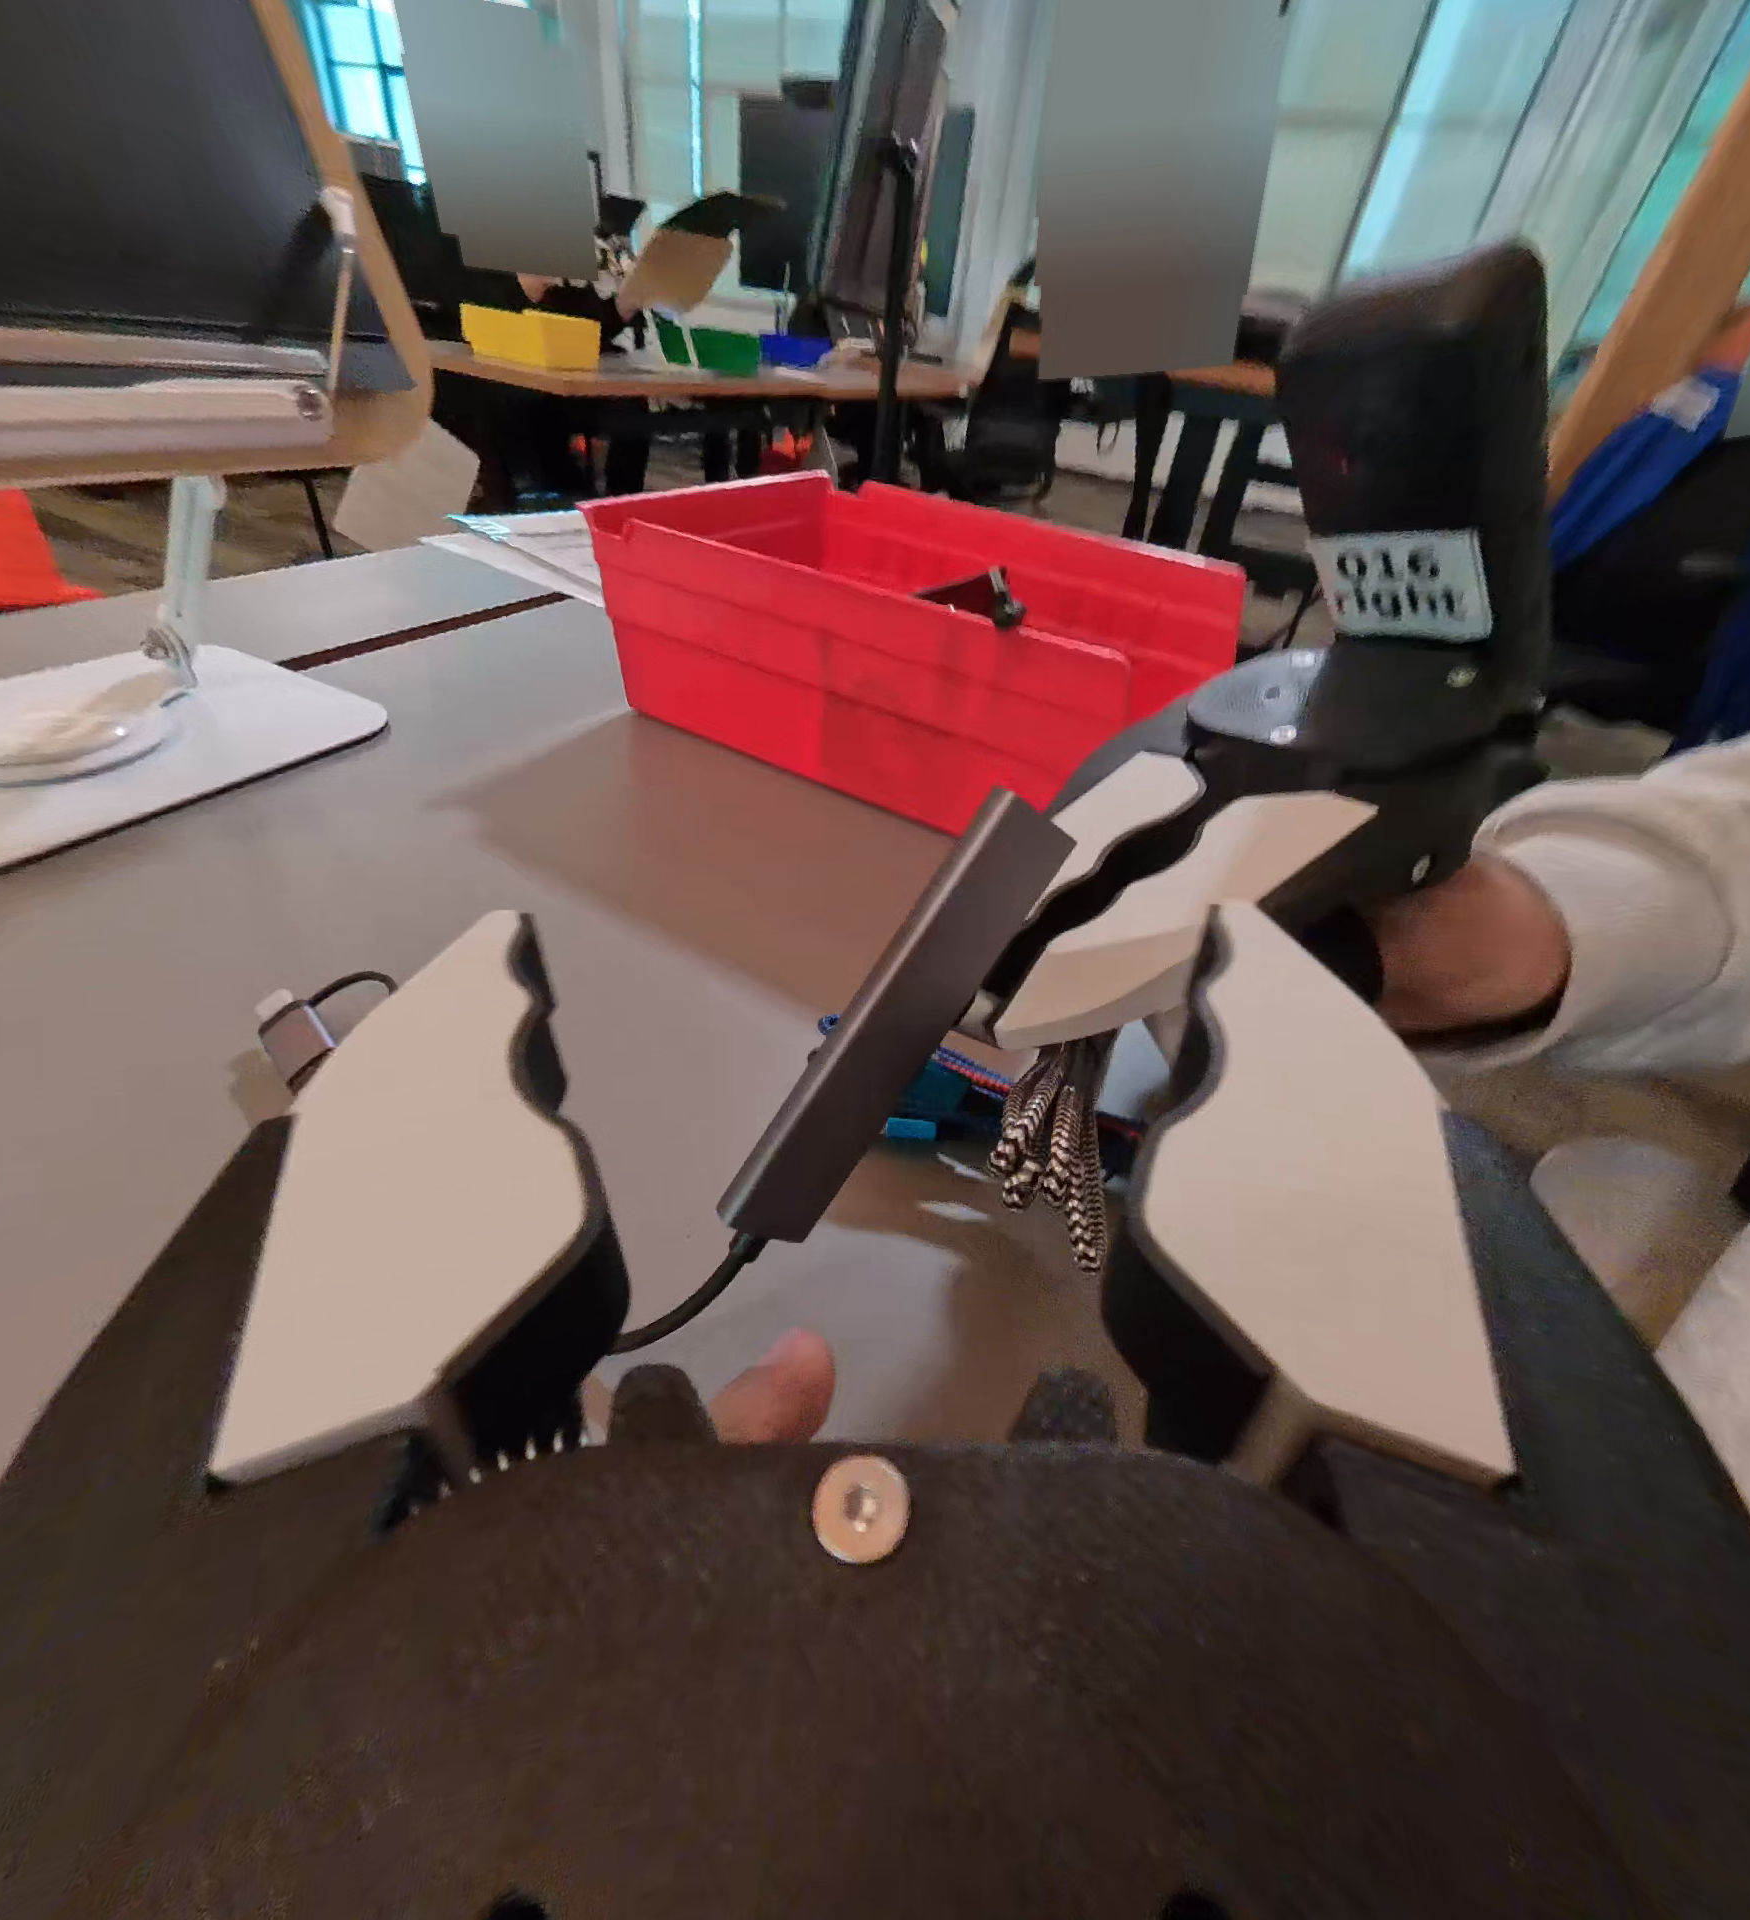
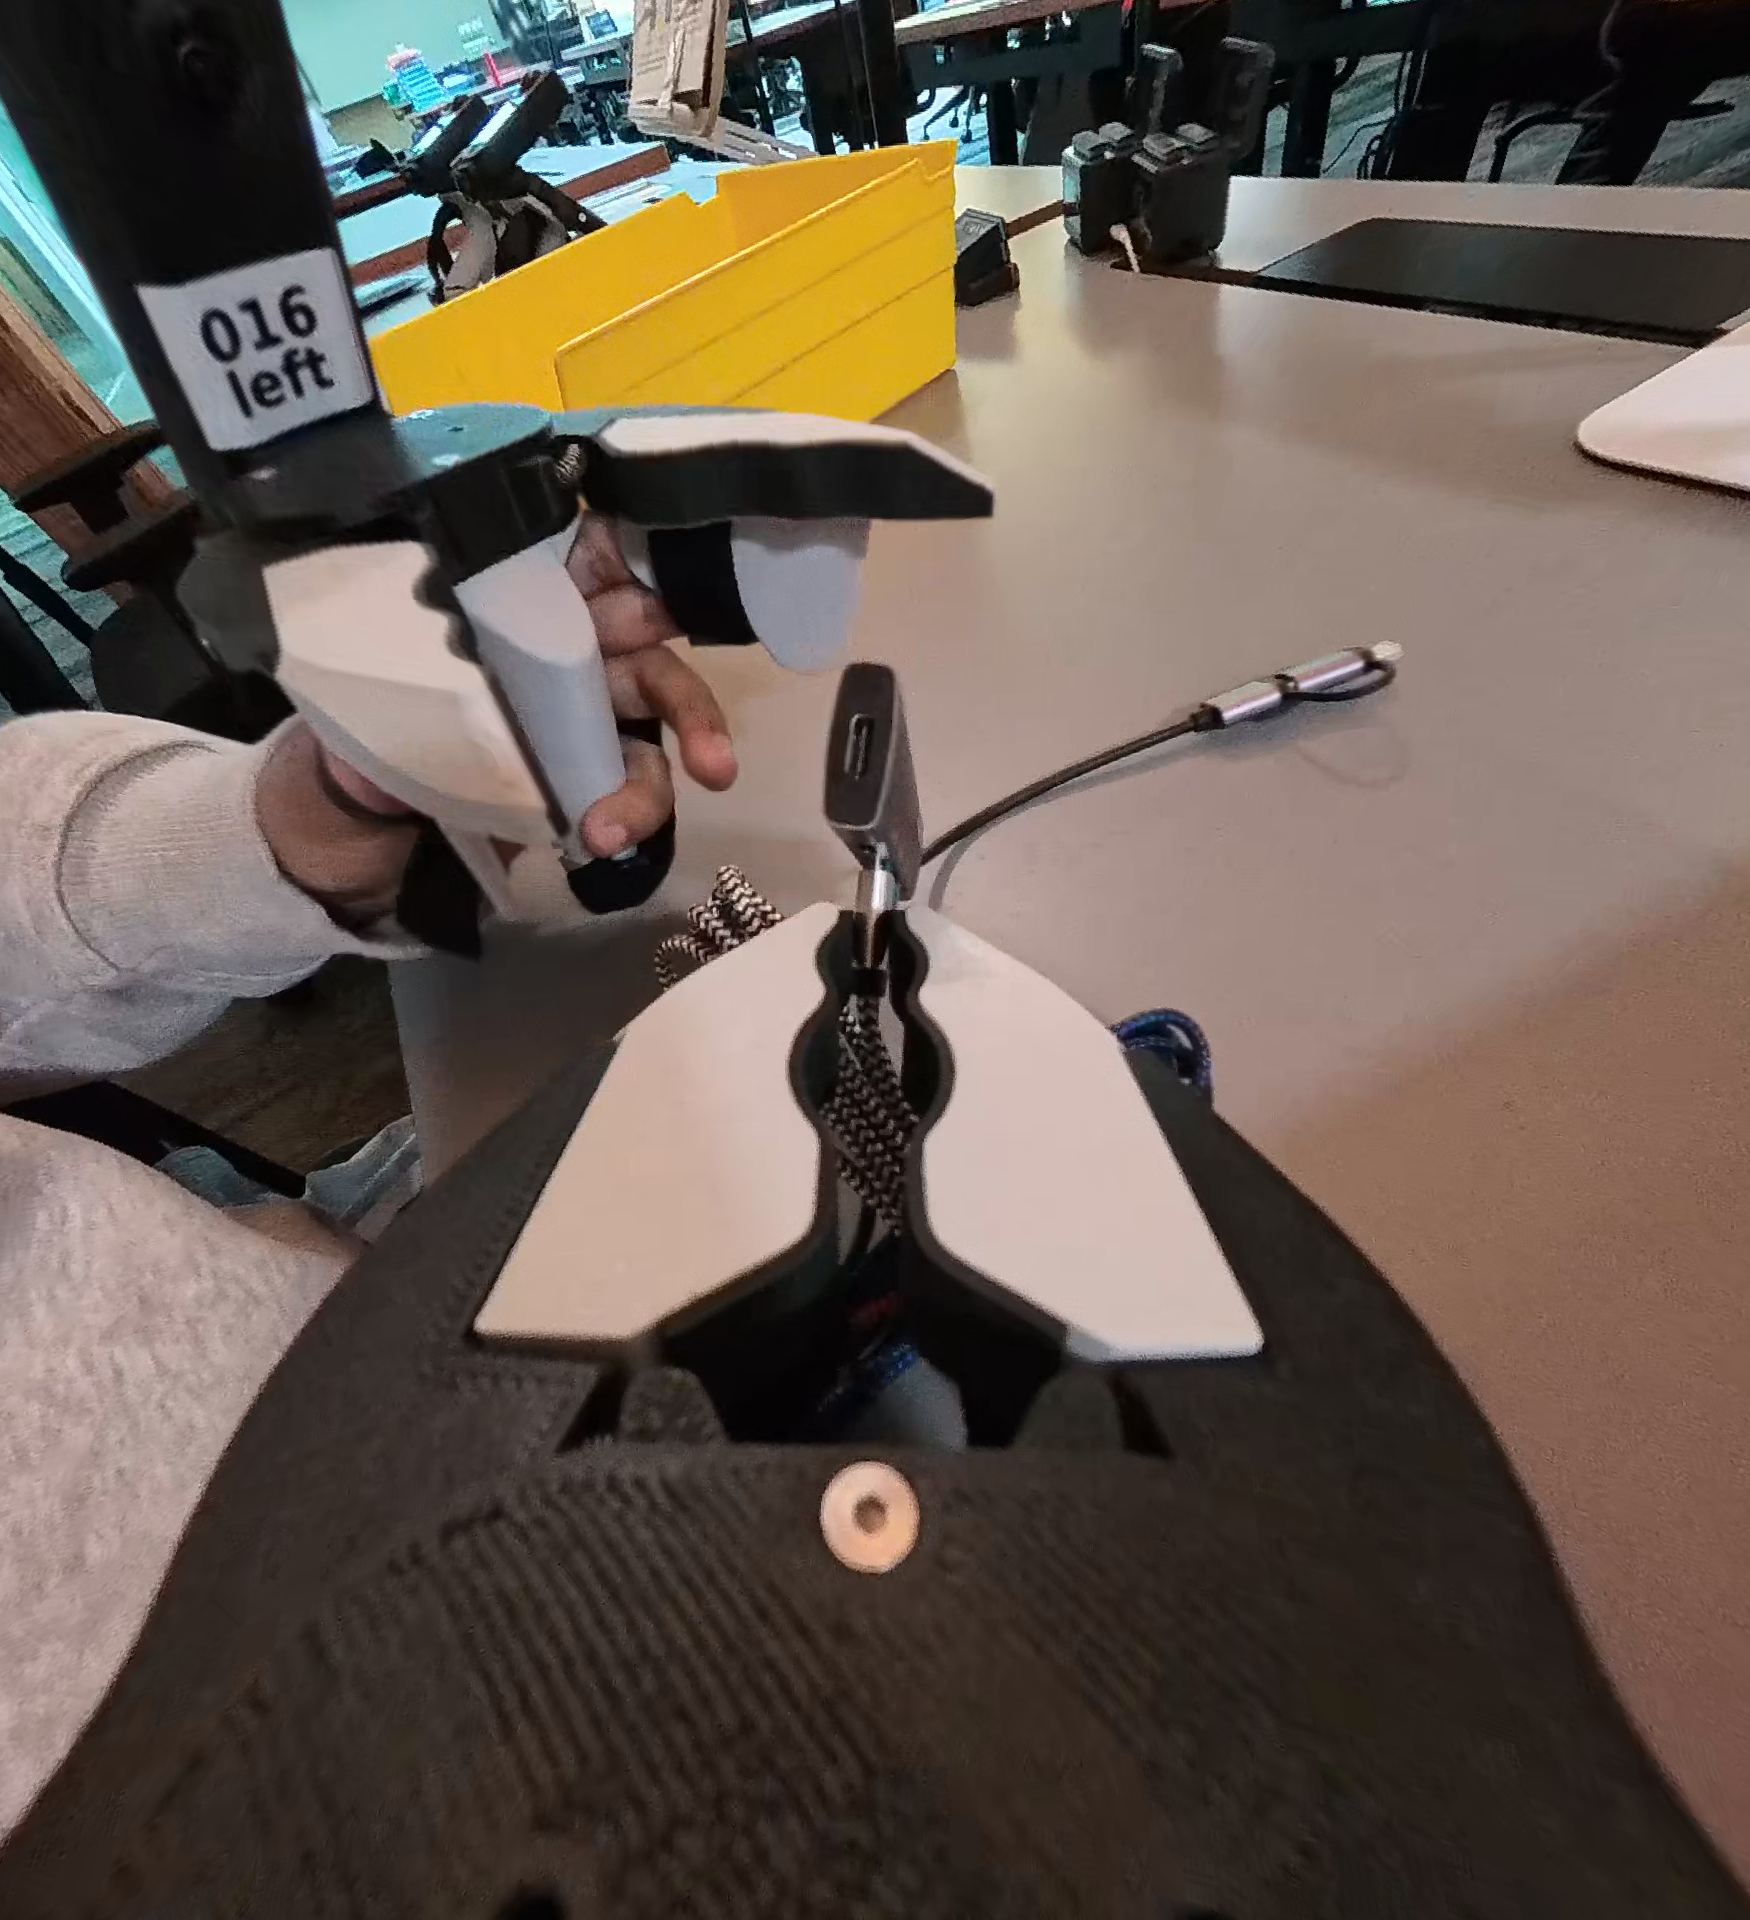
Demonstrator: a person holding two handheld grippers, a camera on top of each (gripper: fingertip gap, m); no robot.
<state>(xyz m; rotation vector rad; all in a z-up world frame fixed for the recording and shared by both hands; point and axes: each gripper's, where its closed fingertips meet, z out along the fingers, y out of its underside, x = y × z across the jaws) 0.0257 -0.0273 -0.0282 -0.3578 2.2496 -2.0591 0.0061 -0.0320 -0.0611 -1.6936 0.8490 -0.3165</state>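
An open-plan office or lab workspace is shown: a grey desk (image 2: 1266, 582) is seen with a monitor (image 1: 102, 166) raised on a white stand (image 1: 175, 717), further desks and screens are ranged behind, large windows (image 1: 1422, 135) are set along the far wall, and red (image 1: 850, 644) and yellow (image 2: 746, 291) parts bins are laid out.

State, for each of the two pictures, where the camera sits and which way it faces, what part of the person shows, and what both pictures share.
Left wrist view: on the left gripper, fingers spread, facing along the table toward the red bin; a thumb and the other sleeved hand show.
Right wrist view: on the right gripper, shut on a braided cable's plug, facing across the table toward the yellow bin; the hand holding the left gripper shows.
Shared: the grey hub, tilted off the table.
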